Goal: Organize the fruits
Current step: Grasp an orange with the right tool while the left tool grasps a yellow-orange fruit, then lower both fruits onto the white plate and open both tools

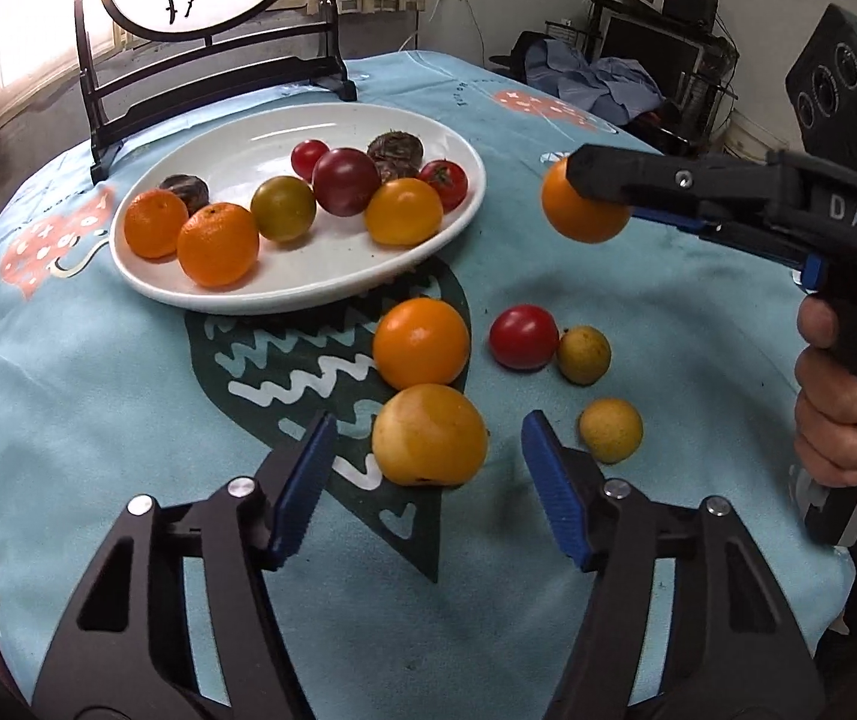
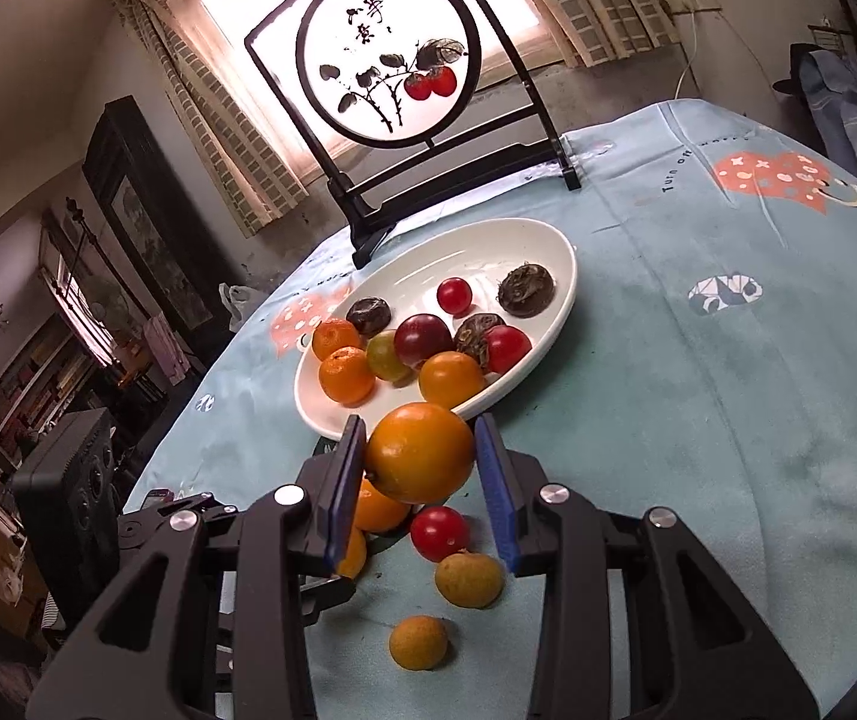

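A white oval plate (image 1: pixel 236 294) (image 2: pixel 542 240) holds several oranges, tomatoes and dark fruits. My right gripper (image 2: pixel 419 465) is shut on an orange (image 2: pixel 419 450) (image 1: pixel 584 210) and holds it in the air to the right of the plate. My left gripper (image 1: pixel 422 456) is open and low over the table, its pads either side of a yellow-orange fruit (image 1: pixel 428 435). Beyond it on the cloth lie another orange (image 1: pixel 421 342), a red tomato (image 1: pixel 523 336) (image 2: pixel 439 533) and two small yellow fruits (image 1: pixel 584 354) (image 1: pixel 610 429).
The table carries a light blue patterned cloth (image 1: pixel 638 300). A dark framed round screen (image 2: pixel 386 54) stands at the far edge behind the plate. A black speaker-like box (image 1: pixel 842 78) stands at the right. The left gripper's body (image 2: pixel 164 528) shows under the right gripper.
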### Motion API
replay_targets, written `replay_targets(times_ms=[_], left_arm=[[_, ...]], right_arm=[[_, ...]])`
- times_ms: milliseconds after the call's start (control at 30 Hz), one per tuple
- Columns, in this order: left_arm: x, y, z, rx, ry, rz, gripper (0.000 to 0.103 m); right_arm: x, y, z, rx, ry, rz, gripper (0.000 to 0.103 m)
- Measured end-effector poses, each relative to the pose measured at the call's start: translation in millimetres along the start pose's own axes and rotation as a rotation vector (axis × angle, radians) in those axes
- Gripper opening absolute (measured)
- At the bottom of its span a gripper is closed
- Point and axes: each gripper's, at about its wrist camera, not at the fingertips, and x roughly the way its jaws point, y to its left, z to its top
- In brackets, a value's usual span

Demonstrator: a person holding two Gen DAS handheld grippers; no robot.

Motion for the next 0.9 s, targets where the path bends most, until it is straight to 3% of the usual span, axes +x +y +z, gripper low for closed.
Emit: replay_targets(times_ms=[133,267,567,767,900], left_arm=[[7.3,2.9,-1.2,-0.015,0.022,-0.014,0.049],[9.4,2.6,-2.7,-0.011,0.026,-0.022,0.041],[5.3,1.2,-2.9,-0.005,0.007,-0.024,0.040],[-14.6,1.2,1.7,-0.019,-0.069,-0.054,0.039],[-30.9,12.6,21.8,-0.080,-0.147,-0.094,0.039]], right_arm=[[-2.1,0.7,-0.7,-0.003,0.000,0.010,0.038],[-4.4,3.7,-1.5,-0.021,-0.007,0.003,0.038],[-2.9,5.1,-3.6,-0.038,0.001,-0.017,0.038],[-1.1,3.9,-3.3,-0.020,0.009,0.022,0.038],[4.1,8.8,4.8,-0.019,0.011,0.063,0.038]])
